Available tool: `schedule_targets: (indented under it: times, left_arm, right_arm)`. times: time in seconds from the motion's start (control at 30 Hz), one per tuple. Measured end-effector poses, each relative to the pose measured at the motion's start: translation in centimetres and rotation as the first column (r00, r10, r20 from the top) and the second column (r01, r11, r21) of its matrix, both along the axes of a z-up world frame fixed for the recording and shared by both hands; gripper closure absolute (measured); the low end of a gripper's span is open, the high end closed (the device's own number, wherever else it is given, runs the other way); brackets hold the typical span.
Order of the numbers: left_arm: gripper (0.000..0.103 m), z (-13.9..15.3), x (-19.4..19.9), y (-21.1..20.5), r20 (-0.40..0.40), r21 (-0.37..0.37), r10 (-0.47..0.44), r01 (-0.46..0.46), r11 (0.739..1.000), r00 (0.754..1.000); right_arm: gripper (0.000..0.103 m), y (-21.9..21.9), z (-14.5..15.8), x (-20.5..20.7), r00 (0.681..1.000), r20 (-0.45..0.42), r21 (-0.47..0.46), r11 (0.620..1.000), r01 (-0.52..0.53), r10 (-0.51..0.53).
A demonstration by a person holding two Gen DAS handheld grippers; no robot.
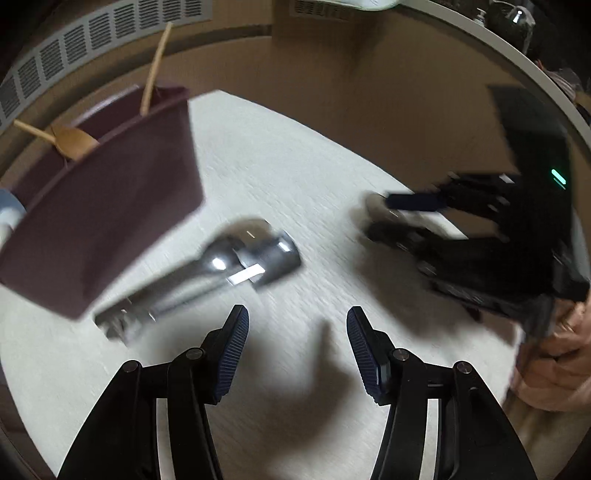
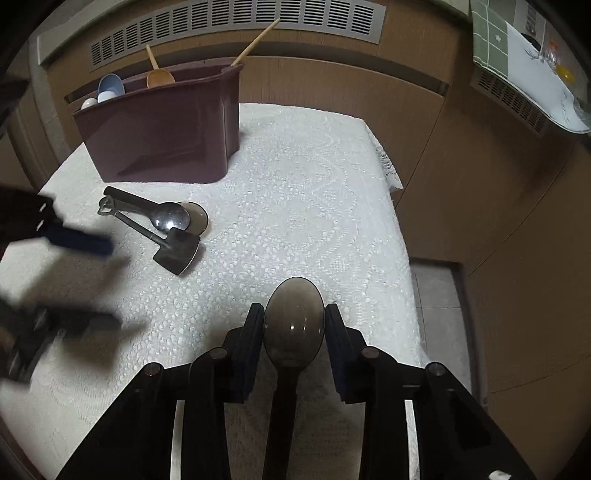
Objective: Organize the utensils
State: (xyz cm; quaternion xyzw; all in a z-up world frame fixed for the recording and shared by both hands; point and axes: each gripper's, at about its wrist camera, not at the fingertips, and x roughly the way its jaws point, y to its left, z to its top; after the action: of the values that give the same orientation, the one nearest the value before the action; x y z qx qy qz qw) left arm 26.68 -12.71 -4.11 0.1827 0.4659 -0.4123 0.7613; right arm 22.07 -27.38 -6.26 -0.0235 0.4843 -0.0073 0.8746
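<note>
My right gripper (image 2: 294, 314) is shut on a translucent brown spoon (image 2: 294, 317), its bowl between the fingers, above the white lace tablecloth (image 2: 314, 192). My left gripper (image 1: 297, 325) is open and empty; it shows blurred at the left of the right wrist view (image 2: 110, 284). A maroon utensil bin (image 2: 162, 122) holds wooden spoons (image 2: 159, 75) and pale spoons. In front of it lie a metal spoon (image 2: 168, 216), a small metal spatula (image 2: 177, 251) and a brown spoon (image 2: 197, 218). The left wrist view shows the bin (image 1: 107, 206), the metal utensils (image 1: 221, 266) and the right gripper (image 1: 373, 218).
The small table ends at its right edge (image 2: 399, 221) with tile floor (image 2: 436, 288) below. Wooden panelling with a vent grille (image 2: 236, 22) stands behind the bin. A second cloth-covered surface (image 2: 535, 66) is at the upper right.
</note>
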Motion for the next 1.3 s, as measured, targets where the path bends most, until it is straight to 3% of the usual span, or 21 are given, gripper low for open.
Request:
schedule_targets:
  times: [0.23, 0.37, 0.47, 0.6, 0.77, 1.0, 1.3]
  left_arm:
    - [0.046, -1.4, 6.2, 0.2, -0.045, -0.042, 0.104, -0.106, 0.993, 0.994]
    - [0.046, -1.2, 6.0, 1.1, -0.083, -0.054, 0.115, -0.120, 0.991, 0.990]
    - [0.046, -1.5, 4.7, 2.5, -0.159, -0.025, 0.114, -0.120, 0.993, 0.981]
    - [0.041, -1.3, 1.7, 3.1, -0.137, 0.016, 0.067, -0.065, 0.998, 0.988]
    - [0.039, -0.8, -0.8, 2.7, -0.176, 0.016, -0.025, 0.028, 0.999, 0.984]
    - [0.039, 0.3, -3.9, -0.3, -0.036, 0.078, -0.159, 0.161, 0.984, 0.987]
    - [0.041, -1.4, -2.9, -4.9, -0.032, 0.114, -0.216, 0.218, 0.969, 0.976]
  right_arm:
    - [0.073, -2.1, -0.9, -1.1, 0.999, -0.022, 0.040, 0.998, 0.044, -0.043]
    - [0.073, -2.5, -1.0, -1.2, 0.998, -0.029, 0.049, 0.997, 0.057, -0.056]
    - [0.073, -2.8, -1.1, -1.2, 0.997, -0.029, 0.052, 0.996, 0.067, -0.066]
    - [0.073, -2.9, -1.2, -1.1, 0.997, -0.030, 0.068, 0.995, 0.076, -0.075]
    - [0.073, -3.3, -1.2, -1.0, 0.996, -0.033, 0.085, 0.993, 0.081, -0.079]
    - [0.073, -3.3, -1.1, -1.2, 0.997, -0.032, 0.087, 0.994, 0.066, -0.064]
    - [0.073, -3.5, -1.1, -1.5, 0.998, -0.030, 0.092, 0.994, 0.052, -0.049]
